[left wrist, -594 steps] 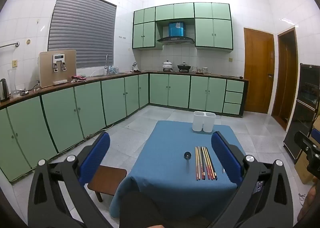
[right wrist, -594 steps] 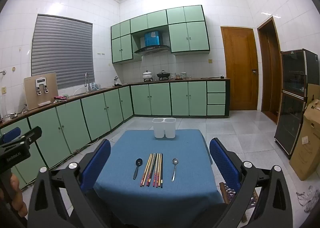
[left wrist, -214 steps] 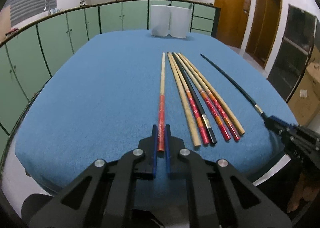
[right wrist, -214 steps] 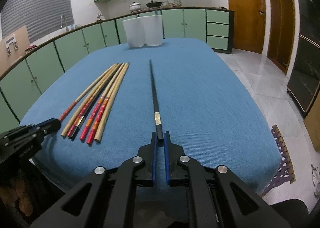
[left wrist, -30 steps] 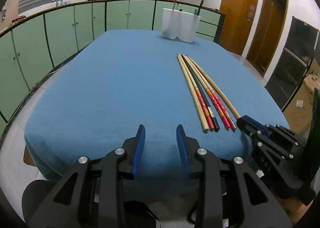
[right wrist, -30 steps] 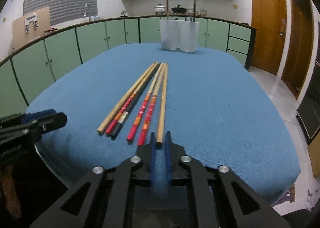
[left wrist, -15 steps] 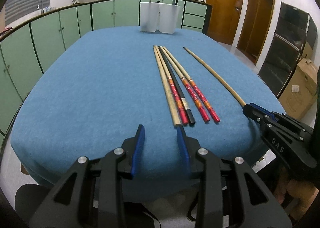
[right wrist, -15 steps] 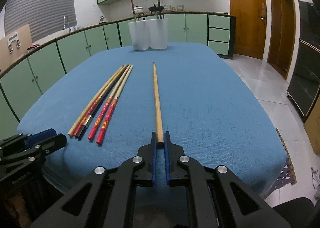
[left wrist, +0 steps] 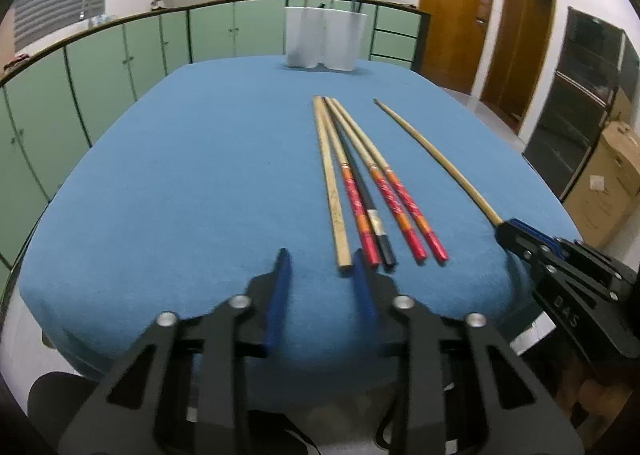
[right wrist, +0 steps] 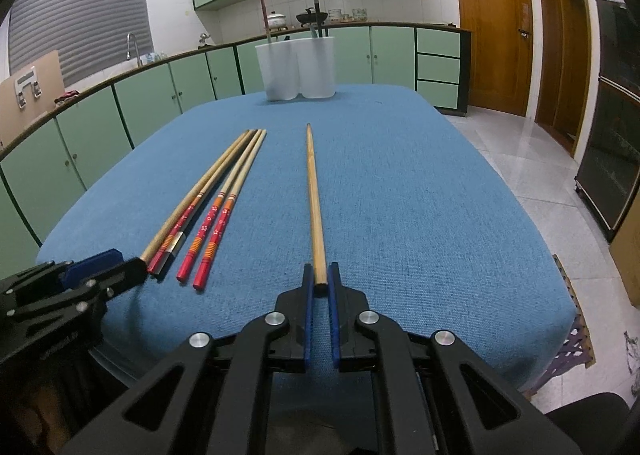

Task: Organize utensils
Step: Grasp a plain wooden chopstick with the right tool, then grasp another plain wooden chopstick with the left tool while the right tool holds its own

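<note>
Left wrist view: the left claw [left wrist: 320,261] sits low over the near edge of a counter [left wrist: 180,183] draped in blue cloth. Its two blue fingers [left wrist: 279,287] stand apart with only cloth between them, and they have just been narrowing. The right-hand finger tip lies just beside the near ends of a bundle of five chopsticks [left wrist: 360,191] (one plain wood, one black, three with red patterned handles), lying side by side and pointing away. Whether that tip touches the nearest stick is hard to say, as this part is blurred. Further right, a lone wooden chopstick [left wrist: 436,159] lies apart from the bundle, its near end clamped in the right claw [left wrist: 505,226]. At the far edge stands a white twin-cup holder [left wrist: 325,38] with a few utensils upright in it.

Right wrist view: the right claw [right wrist: 319,279] is closed on the butt of the wooden chopstick [right wrist: 313,191], which runs straight ahead over the counter [right wrist: 420,191] toward the holder [right wrist: 296,67]. The bundle [right wrist: 208,199] lies to the left, with the left claw [right wrist: 120,265] at its near ends.
</note>
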A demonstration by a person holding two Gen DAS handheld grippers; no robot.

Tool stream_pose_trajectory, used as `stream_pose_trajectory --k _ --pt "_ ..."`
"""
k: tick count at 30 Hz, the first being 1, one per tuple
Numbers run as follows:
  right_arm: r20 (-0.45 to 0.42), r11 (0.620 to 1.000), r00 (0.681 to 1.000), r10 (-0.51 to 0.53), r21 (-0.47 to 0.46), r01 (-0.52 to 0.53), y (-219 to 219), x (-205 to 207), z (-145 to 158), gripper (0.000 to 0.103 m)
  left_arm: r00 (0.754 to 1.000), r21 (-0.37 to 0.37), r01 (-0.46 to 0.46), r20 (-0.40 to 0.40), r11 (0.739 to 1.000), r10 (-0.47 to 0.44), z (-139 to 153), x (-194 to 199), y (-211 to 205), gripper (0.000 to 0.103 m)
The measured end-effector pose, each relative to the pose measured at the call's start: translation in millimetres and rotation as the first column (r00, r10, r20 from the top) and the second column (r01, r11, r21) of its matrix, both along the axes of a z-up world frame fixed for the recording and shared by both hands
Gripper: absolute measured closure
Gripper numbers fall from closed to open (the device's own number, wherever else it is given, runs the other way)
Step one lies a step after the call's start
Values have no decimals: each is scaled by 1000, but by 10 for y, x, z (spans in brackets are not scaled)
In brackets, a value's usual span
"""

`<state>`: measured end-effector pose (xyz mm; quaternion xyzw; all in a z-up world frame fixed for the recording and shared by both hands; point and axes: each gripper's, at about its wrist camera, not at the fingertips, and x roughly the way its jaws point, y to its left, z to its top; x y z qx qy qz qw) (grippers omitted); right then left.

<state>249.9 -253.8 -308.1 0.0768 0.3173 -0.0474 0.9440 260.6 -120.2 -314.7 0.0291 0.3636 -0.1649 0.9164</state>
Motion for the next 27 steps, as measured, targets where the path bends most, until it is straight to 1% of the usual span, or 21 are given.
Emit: stream_pose_trajectory --k 1,4,9,13,17,21,24,27 --pt "0 1000 1000 0 -1 0 3 -1 1 96 1000 -5 -16 -2 1000 16 4 18 29 87" --pt "1 1000 1000 0 -5 0 11 -2 -1 96 1000 -12 -31 2 999 31 15 19 78 92" --pt "0 1000 1000 16 -9 -16 44 0 -4 96 1000 5 1 14 1000 -1 21 -22 14 93" --pt "3 999 999 35 -27 -35 101 -16 -2 96 1000 15 13 17 1000 -13 9 -10 -9 91" --pt "4 999 999 34 -33 -34 104 -11 -9 96 1000 6 3 13 1000 -3 6 44 24 90" --pt "3 999 999 38 -37 -38 114 -2 -8 96 999 -5 30 15 1000 -30 -2 32 15 97" --pt "2 999 999 42 -26 -42 99 -6 17 96 999 -27 33 19 999 -33 35 29 39 97" --pt "20 999 999 42 -12 -41 73 -49 117 96 999 -37 27 34 999 -26 133 18 60 97"
